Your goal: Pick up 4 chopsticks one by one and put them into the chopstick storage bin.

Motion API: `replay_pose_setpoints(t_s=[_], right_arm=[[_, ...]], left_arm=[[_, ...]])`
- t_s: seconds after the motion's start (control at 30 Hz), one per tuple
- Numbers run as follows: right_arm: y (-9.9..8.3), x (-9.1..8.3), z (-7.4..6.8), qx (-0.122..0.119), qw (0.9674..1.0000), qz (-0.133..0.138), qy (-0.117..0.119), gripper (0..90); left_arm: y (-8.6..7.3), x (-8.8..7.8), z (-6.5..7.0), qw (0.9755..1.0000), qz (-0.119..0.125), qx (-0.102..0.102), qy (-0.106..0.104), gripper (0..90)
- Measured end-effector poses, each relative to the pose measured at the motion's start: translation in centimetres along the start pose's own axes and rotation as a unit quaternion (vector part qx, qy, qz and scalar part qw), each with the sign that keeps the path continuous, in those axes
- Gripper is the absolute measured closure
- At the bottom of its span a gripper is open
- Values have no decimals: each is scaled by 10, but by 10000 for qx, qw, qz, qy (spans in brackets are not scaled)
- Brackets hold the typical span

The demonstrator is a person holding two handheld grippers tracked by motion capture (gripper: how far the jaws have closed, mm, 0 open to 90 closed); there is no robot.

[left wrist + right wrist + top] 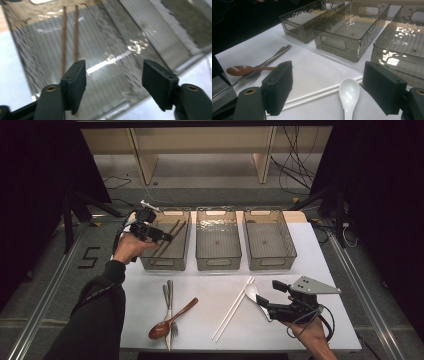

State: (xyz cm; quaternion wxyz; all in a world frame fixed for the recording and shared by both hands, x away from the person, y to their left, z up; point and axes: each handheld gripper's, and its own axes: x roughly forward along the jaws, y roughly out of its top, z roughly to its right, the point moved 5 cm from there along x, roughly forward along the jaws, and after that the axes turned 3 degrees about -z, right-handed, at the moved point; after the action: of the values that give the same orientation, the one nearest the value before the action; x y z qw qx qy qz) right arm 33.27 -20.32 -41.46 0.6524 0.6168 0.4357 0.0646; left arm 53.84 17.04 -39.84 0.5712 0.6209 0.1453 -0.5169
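Left gripper (167,237) fingers apart; right gripper (262,301) too

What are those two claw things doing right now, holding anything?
Left gripper: jaws open, empty, above the left bin with the brown chopsticks.
Right gripper: jaws open, empty, white spoon lying between them.

Your white table (200,285) carries three grey bins (218,239) in a row along its far edge, while nearer you lie a brown wooden spoon (170,321) crossing two metal forks (168,307), and toward the right edge white chopsticks (232,309) beside a white spoon (253,292).
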Motion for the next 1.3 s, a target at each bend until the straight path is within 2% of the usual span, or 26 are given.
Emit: replay_pose_setpoints(t_s=[0.1, 0.2, 0.3, 0.37, 0.5, 0.63, 0.8, 1.03, 1.3], right_arm=[[0, 0, 0, -10, 10000, 4, -10, 253], [0, 0, 0, -8, 10000, -5, -9, 253], [0, -1, -1, -32, 10000, 4, -10, 253], [0, -1, -1, -29, 10000, 8, -9, 253], [0, -1, -1, -30, 10000, 8, -12, 253], [0, -1, -1, -45, 10000, 8, -13, 253], [0, -1, -1, -40, 10000, 11, -14, 253], [0, -1, -1, -44, 10000, 8, -24, 253], [0, -1, -1, -36, 10000, 7, -23, 253]], left_arm=[[-14, -1, 14, 10000, 15, 67, -51, 308], [-26, 2, 23, 9998, -130, 132, -63, 288], [-34, 2, 31, 9997, -164, 136, -82, 271], [-38, 3, 37, 9997, -172, 147, -82, 257], [-48, 4, 54, 9992, -232, 302, -72, 245], [-54, 5, 68, 9991, -235, 296, -189, 230], [-65, 6, 85, 9984, -302, 444, -184, 215], [-79, 14, 105, 9968, -449, 627, -220, 209], [-94, 30, 130, 9936, -693, 840, -297, 202]])
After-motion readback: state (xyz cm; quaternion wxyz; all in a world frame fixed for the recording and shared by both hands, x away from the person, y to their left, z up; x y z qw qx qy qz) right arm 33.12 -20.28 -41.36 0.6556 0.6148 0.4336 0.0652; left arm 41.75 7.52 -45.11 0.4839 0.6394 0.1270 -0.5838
